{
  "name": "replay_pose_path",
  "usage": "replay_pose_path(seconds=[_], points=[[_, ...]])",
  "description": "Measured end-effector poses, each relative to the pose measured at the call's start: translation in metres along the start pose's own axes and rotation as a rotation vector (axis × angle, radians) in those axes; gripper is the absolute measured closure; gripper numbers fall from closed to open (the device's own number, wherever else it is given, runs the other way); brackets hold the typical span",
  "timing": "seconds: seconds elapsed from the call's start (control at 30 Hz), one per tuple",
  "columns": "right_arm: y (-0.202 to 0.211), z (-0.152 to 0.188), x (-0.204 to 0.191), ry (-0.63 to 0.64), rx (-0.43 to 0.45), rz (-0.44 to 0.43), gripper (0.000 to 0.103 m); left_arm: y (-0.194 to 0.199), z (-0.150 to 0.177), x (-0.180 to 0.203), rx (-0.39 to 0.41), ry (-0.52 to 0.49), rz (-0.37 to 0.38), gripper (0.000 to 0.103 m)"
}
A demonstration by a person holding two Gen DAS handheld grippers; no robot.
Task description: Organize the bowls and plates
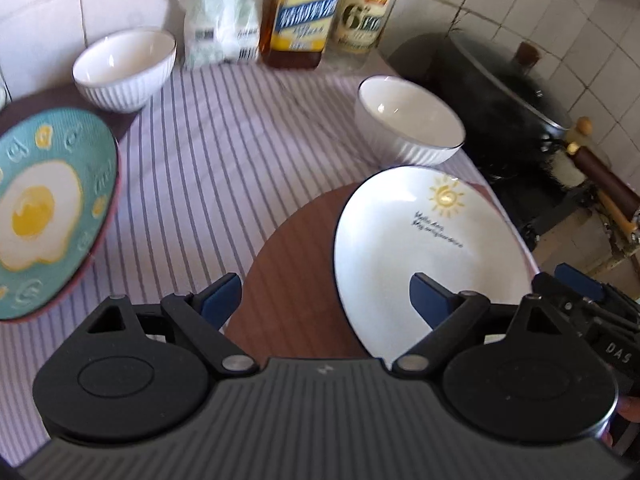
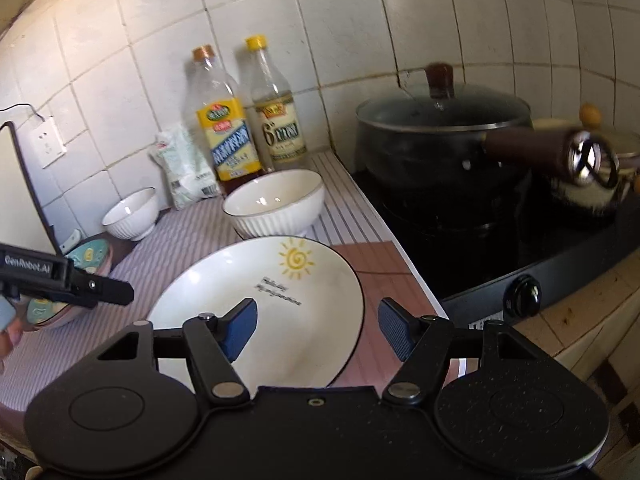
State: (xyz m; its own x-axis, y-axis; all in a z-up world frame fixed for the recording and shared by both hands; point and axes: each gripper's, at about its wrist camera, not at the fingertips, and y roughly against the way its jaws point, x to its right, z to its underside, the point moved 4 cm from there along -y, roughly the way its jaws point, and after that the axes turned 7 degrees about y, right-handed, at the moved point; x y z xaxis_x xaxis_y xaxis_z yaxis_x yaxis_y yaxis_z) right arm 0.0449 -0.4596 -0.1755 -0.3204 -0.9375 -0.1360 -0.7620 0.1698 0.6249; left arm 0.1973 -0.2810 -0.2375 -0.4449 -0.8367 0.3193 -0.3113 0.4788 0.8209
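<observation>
White wall tiles [image 2: 168,56] back a counter covered by a striped cloth [image 1: 224,152], with a brown mat [image 1: 296,264] lying on the cloth.

Left gripper [image 1: 326,300]: blue pads spread wide, nothing held; its right pad overlaps the near rim of the white sun-print plate [image 1: 424,240], contact not discernible. Right gripper [image 2: 316,330]: jaws likewise wide apart and empty, the left pad over the same plate [image 2: 280,304], the right pad over the mat beside it.

The white plate rests partly on the brown mat. Just behind it stands a white ribbed bowl [image 1: 408,120], close to or touching the plate's far rim. A second ribbed bowl [image 1: 124,68] sits at the far left near the wall, well apart from the first. A teal fried-egg plate [image 1: 52,208] lies at the left edge.

Against the wall stand a white bag [image 1: 220,12] and two bottles: one yellow-labelled [image 1: 304,8], one pale-labelled [image 1: 364,8]. To the right, a lidded dark pot [image 2: 440,136] sits on a black stove [image 2: 500,240].
</observation>
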Motion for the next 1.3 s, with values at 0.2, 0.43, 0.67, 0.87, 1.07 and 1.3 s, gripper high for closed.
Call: replay_pose_path(seconds=[0.2, 0.43, 0.67, 0.87, 1.07, 1.3], points=[[-0.02, 0.009, 0.011, -0.082, -0.021, -0.023, 0.042, -0.027, 0.013, 0.0, -0.038, -0.061, 0.024, 0.024], [-0.035, 0.018, 0.014, -0.12, -0.041, -0.026, 0.066, -0.037, 0.014, 0.007, 0.008, -0.123, -0.023, 0.052], [-0.043, 0.027, 0.024, -0.183, -0.076, -0.03, 0.087, -0.042, 0.011, 0.016, -0.037, -0.083, 0.037, 0.082], [-0.05, 0.031, 0.027, -0.27, -0.1, -0.066, 0.083, -0.045, 0.013, 0.016, -0.056, -0.028, 0.03, 0.079], [-0.054, 0.026, 0.028, -0.293, -0.161, -0.074, 0.083, -0.05, 0.009, 0.015, -0.12, 0.001, -0.01, 0.079], [-0.053, 0.018, 0.026, -0.275, -0.205, -0.079, 0.084, -0.047, 0.004, 0.014, -0.179, -0.016, -0.008, 0.078]])
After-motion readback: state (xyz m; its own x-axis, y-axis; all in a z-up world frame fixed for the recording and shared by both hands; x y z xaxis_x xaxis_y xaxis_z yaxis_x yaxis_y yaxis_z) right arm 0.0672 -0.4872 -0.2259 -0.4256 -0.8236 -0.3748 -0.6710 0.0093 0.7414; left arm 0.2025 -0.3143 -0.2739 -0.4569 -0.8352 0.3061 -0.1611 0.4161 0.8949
